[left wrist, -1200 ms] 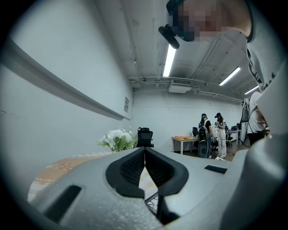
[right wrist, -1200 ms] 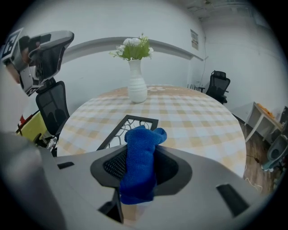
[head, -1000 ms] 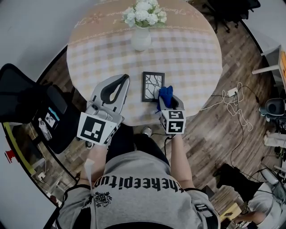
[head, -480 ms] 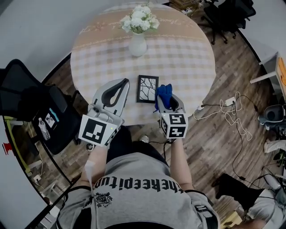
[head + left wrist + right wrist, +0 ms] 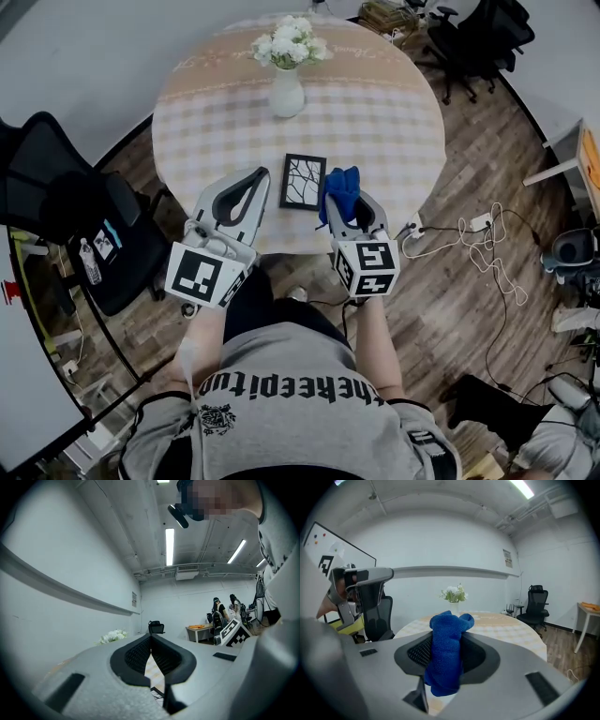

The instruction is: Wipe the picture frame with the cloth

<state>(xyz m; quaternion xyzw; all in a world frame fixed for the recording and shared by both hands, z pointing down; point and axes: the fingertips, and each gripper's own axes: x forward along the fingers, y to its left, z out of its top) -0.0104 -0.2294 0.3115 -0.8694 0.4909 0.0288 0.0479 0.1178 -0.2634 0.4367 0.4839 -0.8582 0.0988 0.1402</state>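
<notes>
A small black picture frame [image 5: 302, 181] with a branch drawing lies flat near the front edge of the round checked table [image 5: 375, 112]. Just right of it my right gripper [image 5: 341, 192] is shut on a bunched blue cloth [image 5: 342, 192]; the right gripper view shows the blue cloth [image 5: 446, 650] sticking up between the jaws of the right gripper [image 5: 447, 625]. My left gripper [image 5: 261, 174] hovers to the frame's left over the table edge, with its tips together and nothing in them. In the left gripper view the left gripper [image 5: 151, 637] is shut and a corner of the frame [image 5: 158, 693] shows below the jaws.
A white vase of white flowers [image 5: 287, 70] stands at the back of the table. A black office chair [image 5: 66, 211] is on the left. Cables and a power strip [image 5: 478, 230] lie on the wooden floor to the right. Other people [image 5: 225, 611] stand far off.
Both grippers have drawn slightly back toward the table's front edge as the head view shifted. The cloth stays clamped in the right gripper beside the frame.
</notes>
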